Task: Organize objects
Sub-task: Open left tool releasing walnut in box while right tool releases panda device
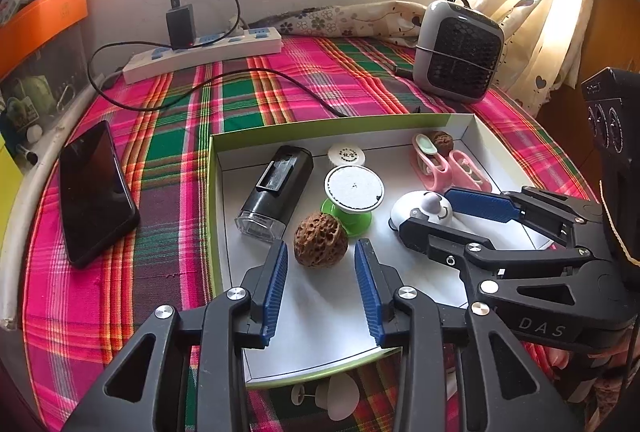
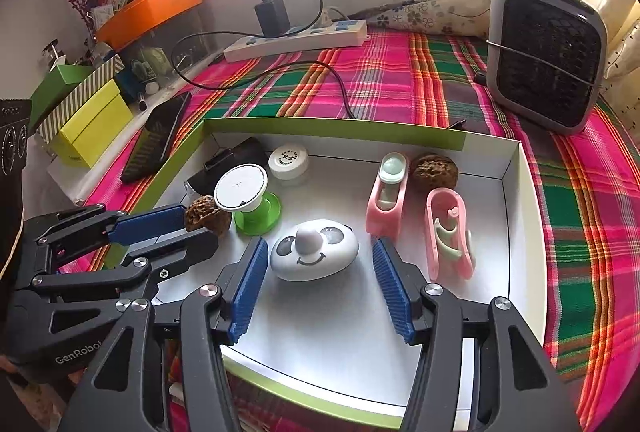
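A white box with green rim (image 1: 212, 168) (image 2: 524, 216) holds small items. My left gripper (image 1: 321, 250) is open, its blue pads on either side of a brown walnut (image 1: 320, 239) (image 2: 206, 218) on the box floor. My right gripper (image 2: 316, 252) is open around a white panda toy (image 2: 314, 255) (image 1: 420, 210). Also in the box are a green-and-white spool (image 1: 352, 198) (image 2: 248, 200), a black stamp (image 1: 276, 188), a white round jar (image 1: 346, 155) (image 2: 289, 161), two pink clips (image 2: 418, 212) and a second walnut (image 2: 434, 170).
A black phone (image 1: 96, 192) lies left of the box on the plaid cloth. A power strip (image 1: 204, 52) with charger and cable lies behind. A grey fan heater (image 1: 458, 50) (image 2: 546, 52) stands at back right. Coloured boxes (image 2: 94, 120) stand at the left.
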A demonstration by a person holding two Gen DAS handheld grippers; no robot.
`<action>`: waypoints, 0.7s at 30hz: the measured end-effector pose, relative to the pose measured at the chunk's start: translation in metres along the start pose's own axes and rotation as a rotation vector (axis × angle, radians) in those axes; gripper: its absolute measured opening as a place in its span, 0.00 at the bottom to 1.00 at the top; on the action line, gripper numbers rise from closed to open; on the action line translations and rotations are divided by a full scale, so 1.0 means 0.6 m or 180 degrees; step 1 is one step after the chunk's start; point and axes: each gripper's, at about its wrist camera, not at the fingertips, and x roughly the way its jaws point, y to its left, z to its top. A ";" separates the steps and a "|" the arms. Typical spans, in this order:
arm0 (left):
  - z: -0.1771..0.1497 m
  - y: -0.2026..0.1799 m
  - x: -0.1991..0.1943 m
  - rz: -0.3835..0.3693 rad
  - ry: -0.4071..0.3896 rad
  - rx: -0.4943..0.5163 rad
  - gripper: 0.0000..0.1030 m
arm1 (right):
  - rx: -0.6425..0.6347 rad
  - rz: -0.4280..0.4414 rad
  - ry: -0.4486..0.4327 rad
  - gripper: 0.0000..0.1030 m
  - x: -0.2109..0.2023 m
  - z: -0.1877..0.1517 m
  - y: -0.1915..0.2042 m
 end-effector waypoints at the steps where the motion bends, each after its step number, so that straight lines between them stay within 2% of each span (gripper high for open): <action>1: -0.001 0.000 -0.002 -0.0007 -0.0010 -0.0006 0.34 | 0.0005 -0.0002 -0.0006 0.56 -0.001 0.000 0.000; 4: -0.004 0.001 -0.012 -0.0012 -0.0035 -0.0026 0.35 | 0.0025 -0.0003 -0.0032 0.59 -0.008 -0.001 0.000; 21: -0.030 -0.007 -0.087 0.0039 -0.0234 -0.0020 0.35 | -0.0154 -0.0021 -0.0226 0.59 -0.081 -0.024 0.031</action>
